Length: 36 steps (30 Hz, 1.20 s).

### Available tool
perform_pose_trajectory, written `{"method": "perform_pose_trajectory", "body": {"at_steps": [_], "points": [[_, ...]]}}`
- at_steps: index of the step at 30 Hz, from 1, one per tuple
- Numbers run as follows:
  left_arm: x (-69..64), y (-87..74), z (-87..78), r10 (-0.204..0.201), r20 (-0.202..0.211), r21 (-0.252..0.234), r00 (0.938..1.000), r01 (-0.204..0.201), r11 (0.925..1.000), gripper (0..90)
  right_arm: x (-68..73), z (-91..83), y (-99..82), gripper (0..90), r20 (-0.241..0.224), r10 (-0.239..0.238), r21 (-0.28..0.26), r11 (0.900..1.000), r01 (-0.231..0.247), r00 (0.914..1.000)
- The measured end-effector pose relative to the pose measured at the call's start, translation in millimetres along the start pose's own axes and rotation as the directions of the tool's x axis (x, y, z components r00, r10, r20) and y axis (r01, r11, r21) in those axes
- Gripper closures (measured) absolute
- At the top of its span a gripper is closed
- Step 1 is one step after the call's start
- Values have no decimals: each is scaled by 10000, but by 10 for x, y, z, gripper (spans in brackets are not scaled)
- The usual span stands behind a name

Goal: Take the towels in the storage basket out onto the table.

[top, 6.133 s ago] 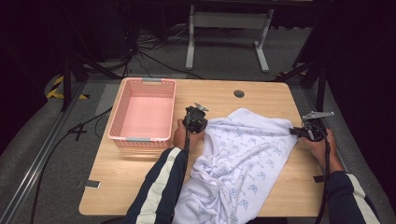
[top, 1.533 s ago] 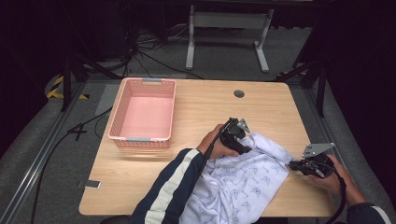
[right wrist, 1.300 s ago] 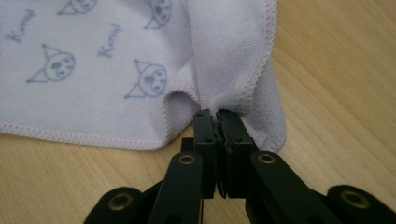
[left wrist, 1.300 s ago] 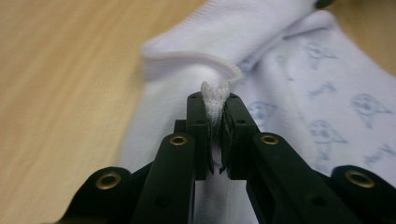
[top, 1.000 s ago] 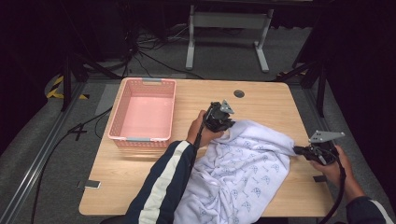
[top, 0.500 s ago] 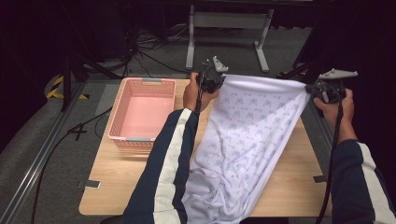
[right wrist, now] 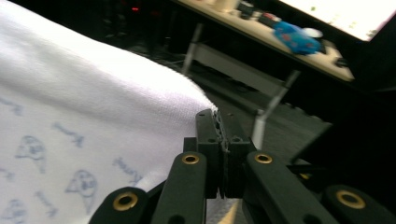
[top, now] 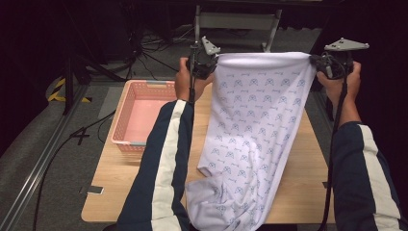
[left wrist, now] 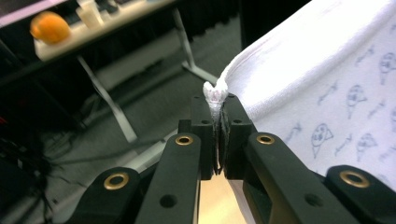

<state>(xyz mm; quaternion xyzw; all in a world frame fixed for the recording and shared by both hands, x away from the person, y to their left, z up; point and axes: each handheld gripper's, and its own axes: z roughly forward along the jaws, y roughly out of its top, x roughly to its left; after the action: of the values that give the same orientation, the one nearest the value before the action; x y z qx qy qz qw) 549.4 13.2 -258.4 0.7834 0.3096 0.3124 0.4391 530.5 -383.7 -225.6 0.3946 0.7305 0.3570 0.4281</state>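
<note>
Both grippers, left (top: 208, 60) and right (top: 323, 62), clamp a white towel's (top: 255, 130) top corners, upper frame, above the table (top: 298, 183).

Black tongs (right wrist: 219, 122) closed on the corner of a white cloth (right wrist: 79, 116) with faint blue prints, spreading left. Behind, blurred, a table (right wrist: 280, 35) carries a blue object (right wrist: 296, 36).

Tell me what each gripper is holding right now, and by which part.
Both hold the white printed towel: the left gripper is shut on its top left corner, the right gripper on its top right corner.
</note>
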Motion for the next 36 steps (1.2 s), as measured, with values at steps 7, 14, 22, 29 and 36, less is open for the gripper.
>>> {"method": "perform_pose_trajectory", "body": {"at_steps": [7,14,22,29,36], "points": [[-298,-429,-329,728,2214,53,9725,-758,9971,856,372,-171,-413,885,-2384,-319,-388,9990,233,9707],[-920,-1016,-800,2263,4185,265,8796,-2609,9650,848,921,-760,-1047,884,-5013,-1332,-602,9910,1192,8550],[-1429,-1882,-984,2144,5761,1309,7888,-3479,9284,842,1958,-1062,-1953,883,-7256,-1262,899,9572,2750,6765],[-1624,-2192,-922,2221,6026,1988,7665,-4137,8884,831,2247,-1102,-2182,886,-7191,-1037,1722,9313,3209,6871],[-1645,-2106,-643,1708,5477,2210,8191,-3384,9147,858,1968,-955,-2209,889,-5614,-1301,2406,9192,3116,8172]]}}
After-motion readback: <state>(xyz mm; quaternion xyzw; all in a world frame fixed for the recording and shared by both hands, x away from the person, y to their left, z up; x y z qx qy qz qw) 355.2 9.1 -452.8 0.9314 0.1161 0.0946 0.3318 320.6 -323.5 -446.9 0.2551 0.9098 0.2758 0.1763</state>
